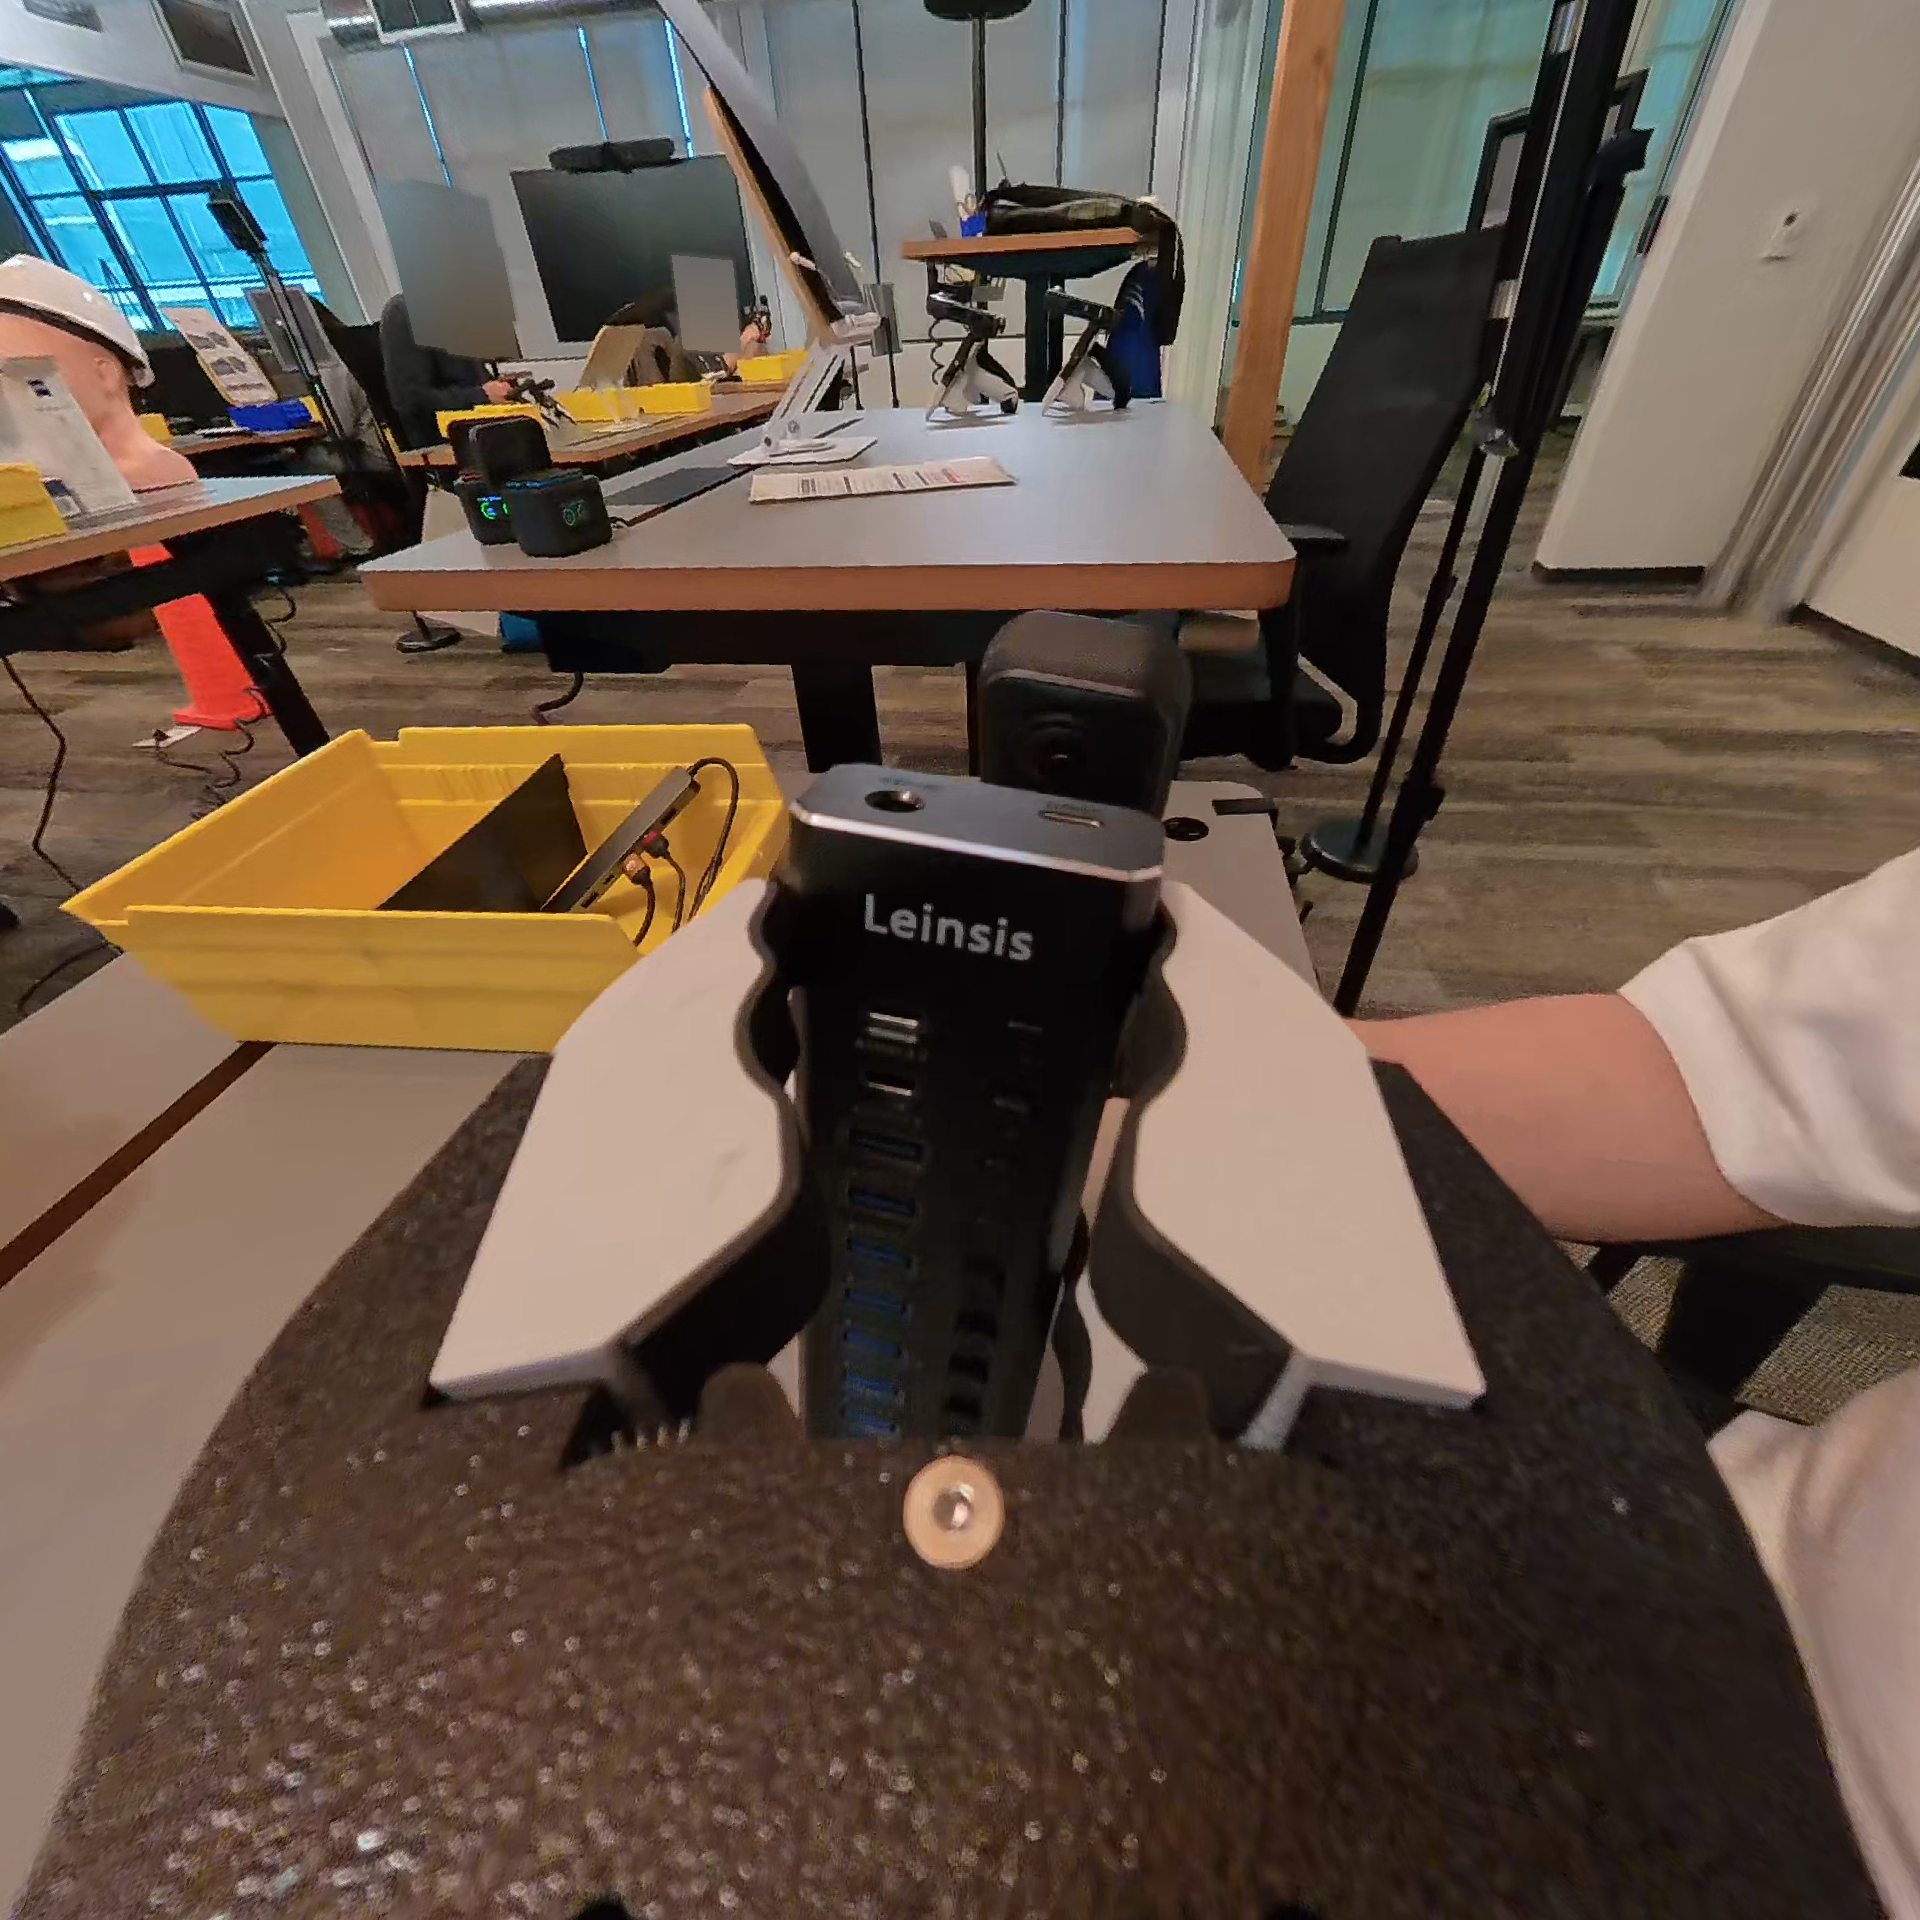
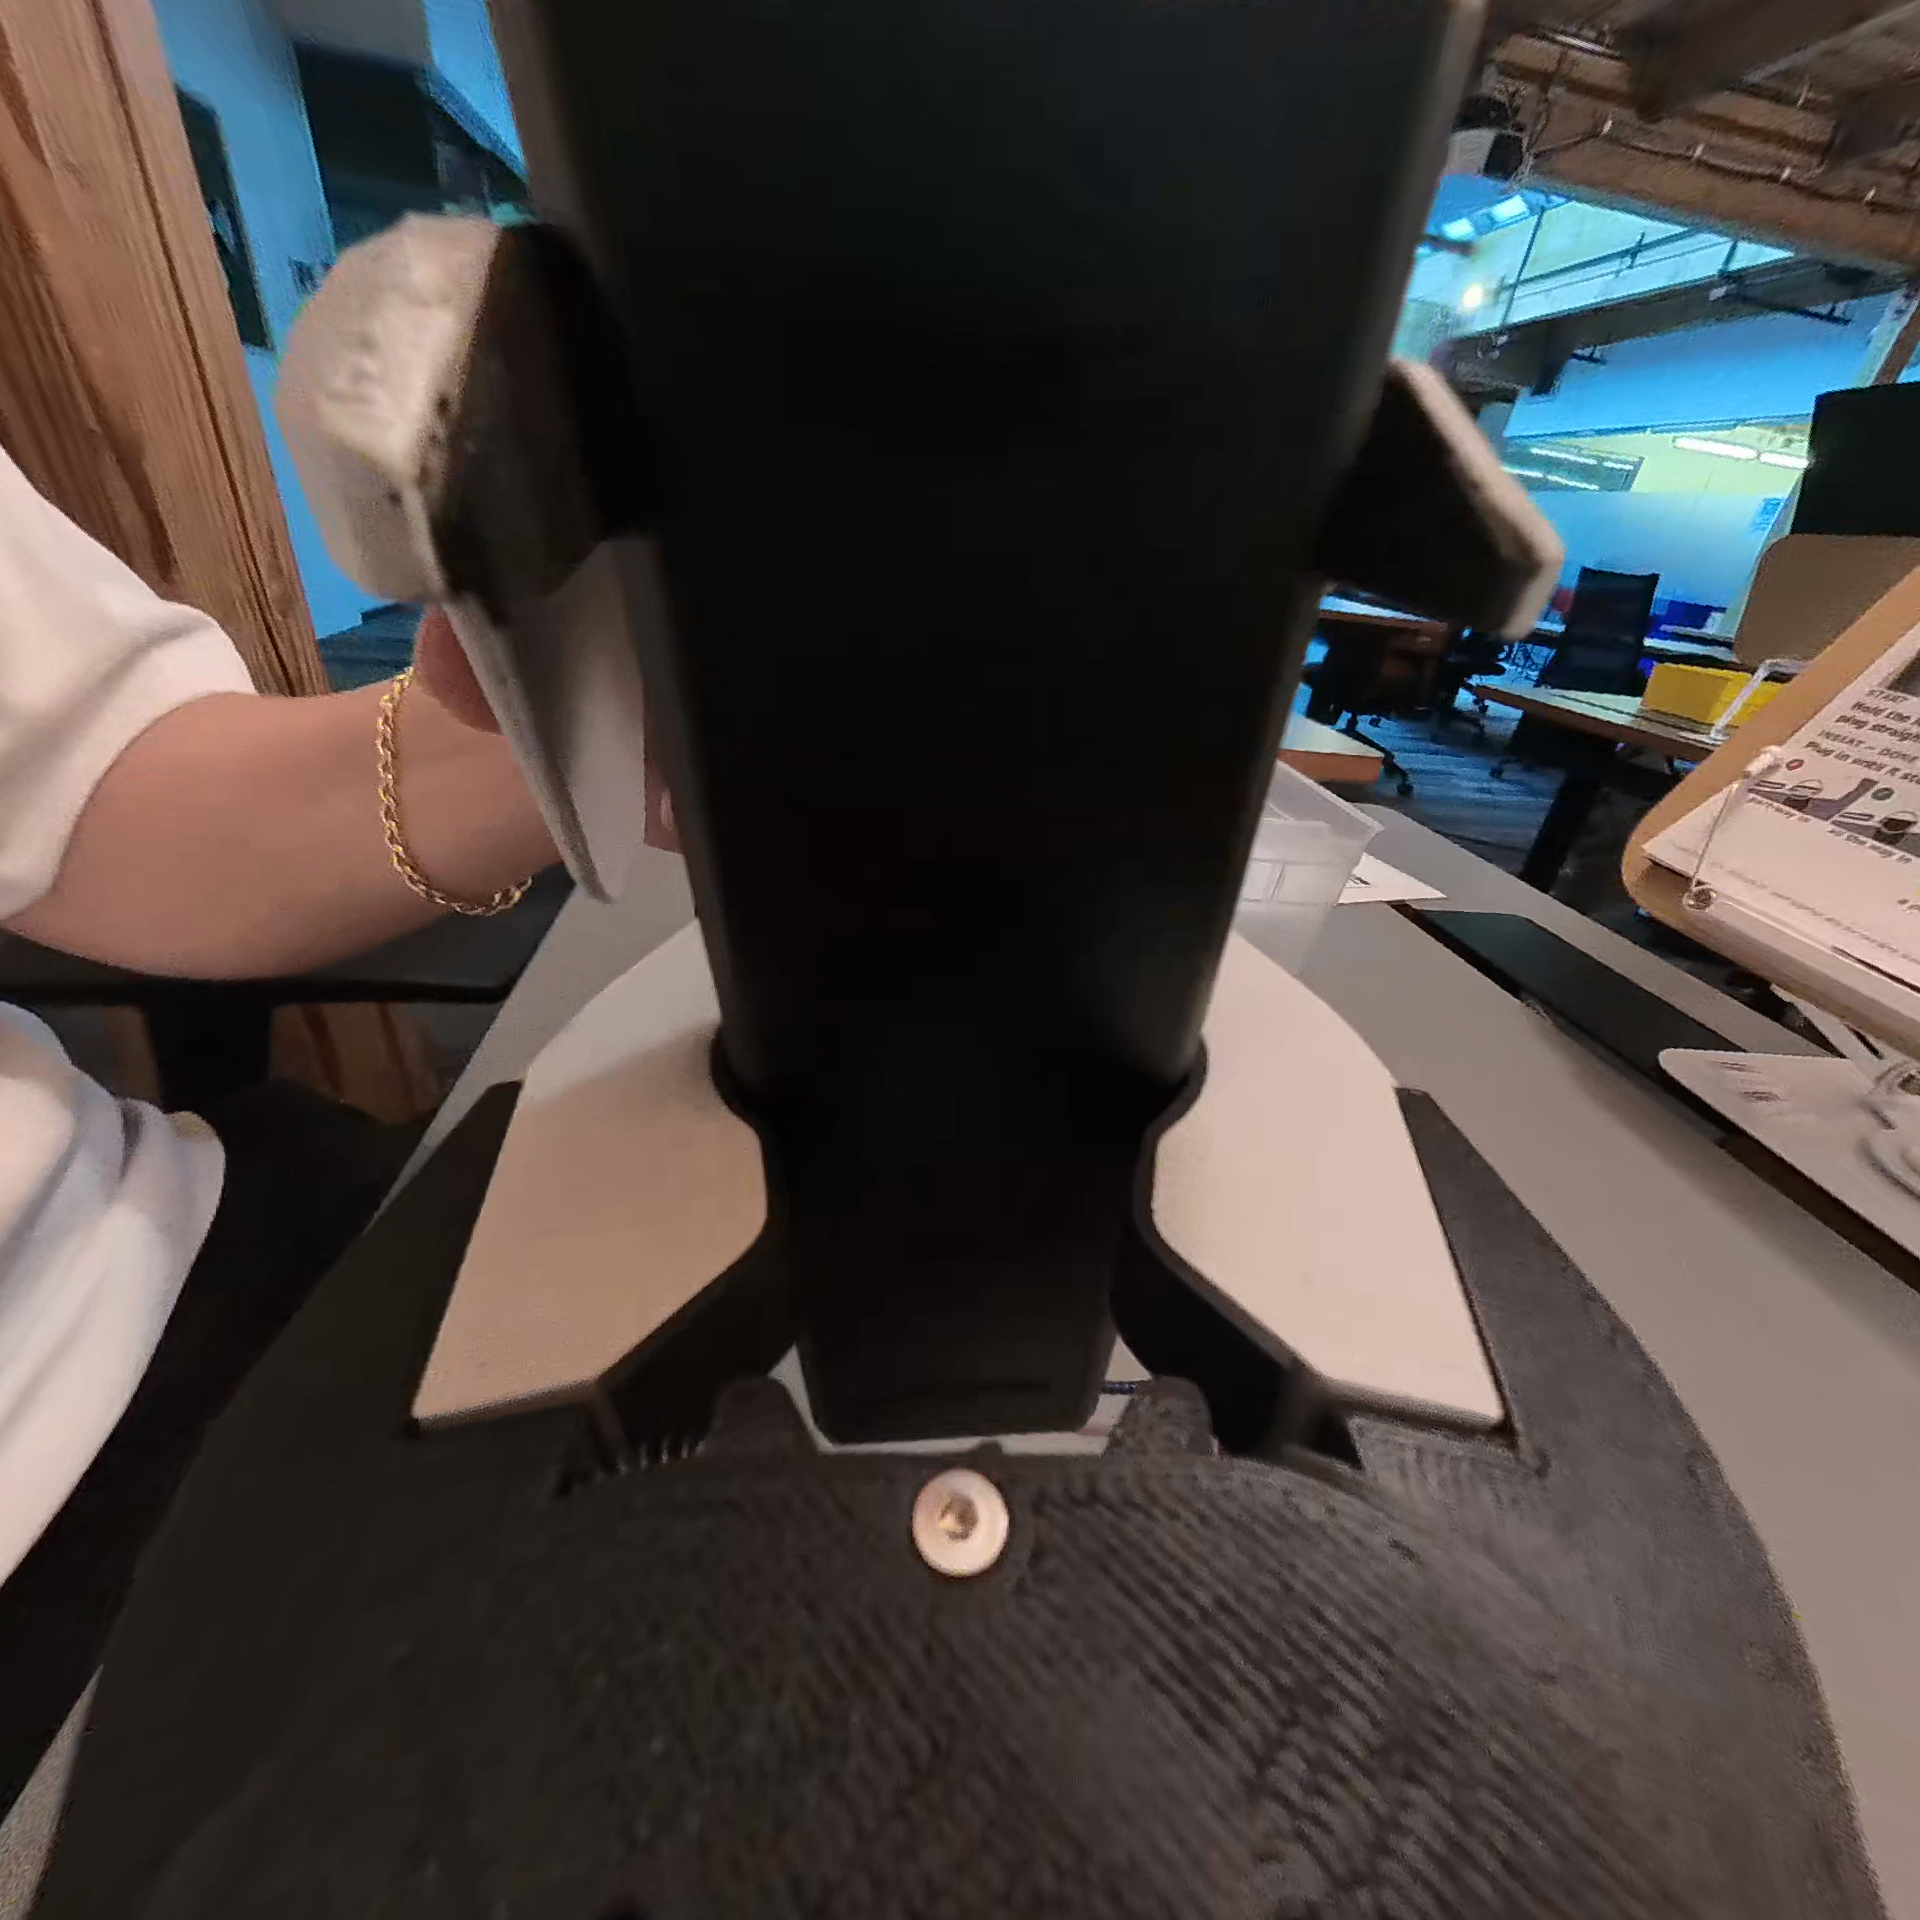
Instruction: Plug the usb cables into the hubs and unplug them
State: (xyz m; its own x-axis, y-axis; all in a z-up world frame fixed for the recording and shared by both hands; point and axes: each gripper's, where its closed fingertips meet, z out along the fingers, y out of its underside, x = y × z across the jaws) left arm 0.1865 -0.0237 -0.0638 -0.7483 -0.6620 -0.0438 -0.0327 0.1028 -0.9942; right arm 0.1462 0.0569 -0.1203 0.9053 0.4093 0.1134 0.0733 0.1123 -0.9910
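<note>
A long black USB hub point(image 1: 935, 1091) with a row of blue and black ports lies between my left gripper's point(image 1: 966, 914) white fingers, which are shut on its sides and hold it above the table. No cable is in its ports. In the right wrist view the hub's dark underside point(image 2: 987, 623) fills the middle; my right gripper point(image 2: 956, 1070) looks shut on its near end. The left gripper's fingertips point(image 2: 416, 416) clamp it farther up. The right gripper's camera point(image 1: 1081, 717) shows just behind the hub's far end.
A yellow bin point(image 1: 312, 966) on the grey table point(image 1: 156, 1195) holds a slim grey hub point(image 1: 634, 842), braided cables point(image 1: 665, 883) and a dark panel. A person's arm point(image 1: 1558, 1122) reaches in from the right. A clear plastic box point(image 2: 1309, 862) and a stand with an instruction sheet point(image 2: 1818, 810) are at right. There is about 10 cm between the tips of the two grippers.
</note>
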